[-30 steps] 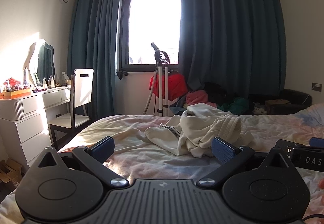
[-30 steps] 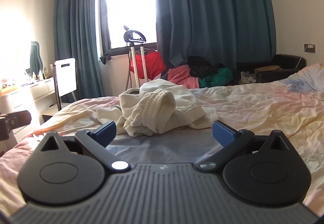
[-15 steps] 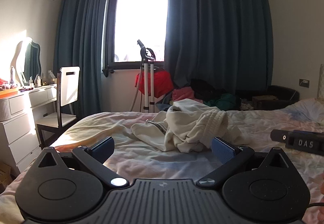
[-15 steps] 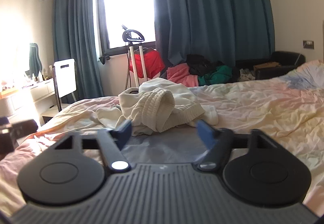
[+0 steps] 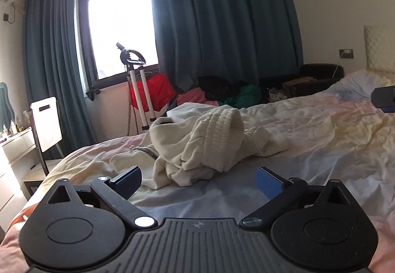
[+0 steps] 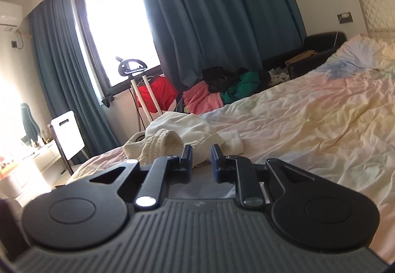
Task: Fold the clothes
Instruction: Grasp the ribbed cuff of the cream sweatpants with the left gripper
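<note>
The cream garment (image 5: 205, 139) lies in a crumpled heap at the middle of my left view, on the rumpled pastel bedsheet (image 5: 321, 129). A ribbed cuff or hem bulges on top and a zipper edge shows at its lower left. In my right view the same heap sits left of centre, just above my fingertips. Nothing about it looks folded: no flat panel, no straight edge, sleeves lost in the bunch. I judge the task barely begun, with spreading out, smoothing and every fold left to do.

My left gripper (image 5: 198, 178) sits low in the frame with its blue pads spread wide and nothing between them; the heap's near edge lies just beyond, not touched. My right gripper (image 6: 201, 159) has its pads drawn close, a narrow gap left, and no cloth caught that I can see.

Farther out, a pile of pink, green and black clothes (image 6: 222, 90) sits beyond the bed under the teal curtains (image 5: 222, 26). A white chair (image 5: 45, 122) stands at the left edge, and a garment steamer stand (image 5: 138, 90) stands below the bright window.
</note>
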Available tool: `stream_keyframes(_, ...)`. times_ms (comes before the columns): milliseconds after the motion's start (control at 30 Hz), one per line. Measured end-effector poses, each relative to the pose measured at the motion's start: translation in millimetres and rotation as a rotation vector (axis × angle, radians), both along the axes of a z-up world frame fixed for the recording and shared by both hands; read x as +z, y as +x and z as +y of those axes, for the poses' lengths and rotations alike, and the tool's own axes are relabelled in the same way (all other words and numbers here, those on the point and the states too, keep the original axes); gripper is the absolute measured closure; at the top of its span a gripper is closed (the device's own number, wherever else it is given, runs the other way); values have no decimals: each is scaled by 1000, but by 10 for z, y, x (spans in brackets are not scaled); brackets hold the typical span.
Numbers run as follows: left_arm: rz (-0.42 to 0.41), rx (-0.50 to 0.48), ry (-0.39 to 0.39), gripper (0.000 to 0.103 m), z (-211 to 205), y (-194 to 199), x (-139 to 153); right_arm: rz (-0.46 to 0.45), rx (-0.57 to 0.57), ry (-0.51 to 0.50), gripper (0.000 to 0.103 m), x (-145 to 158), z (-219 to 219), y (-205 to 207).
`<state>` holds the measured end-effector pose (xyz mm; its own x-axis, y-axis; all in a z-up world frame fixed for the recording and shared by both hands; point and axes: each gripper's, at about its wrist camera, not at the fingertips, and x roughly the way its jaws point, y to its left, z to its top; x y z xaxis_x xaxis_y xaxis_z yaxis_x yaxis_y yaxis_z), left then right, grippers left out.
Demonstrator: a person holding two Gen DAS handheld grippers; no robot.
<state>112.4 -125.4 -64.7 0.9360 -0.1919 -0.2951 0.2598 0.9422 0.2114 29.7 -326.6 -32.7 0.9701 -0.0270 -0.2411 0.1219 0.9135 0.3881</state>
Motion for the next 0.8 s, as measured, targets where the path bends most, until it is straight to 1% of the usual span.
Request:
stream_keyframes(33,-3,-7,5,3,-98,164,-36,14,2,13,84,-42,-50,47)
stream_keyframes(133,-40,10,21,5,-368,663,-112,49,-2,40,84,-174,-161,188)
stream_keyframes(233,-76,48,71,9,-660,1118,-166,76,3,64,84,-280,-212,310)
stream_keyframes(333,-87,96,131,11,-900,1505,-237,83,7,59,83,-364,-230,411)
stream_keyframes(433,-78,153,222,32,-1052,1812,-354,110,0,64,83,-468,-265,528)
stream_keyframes(500,-97,156,174,43,-1039,1882,-311,126,1,71,83,-539,-277,602)
stream_keyframes(567,-119,154,112,73,-935,1847,-154,135,5,61,83,-601,-257,661)
stream_keyframes(600,-130,154,82,77,-882,1828,-74,139,10,58,83,-626,-240,684)
stream_keyframes(700,-164,151,-11,79,-721,1770,168,136,24,37,83,-652,-176,714)
stream_keyframes(800,-219,129,-47,83,-442,1467,475,120,32,0,82,-638,-105,711)
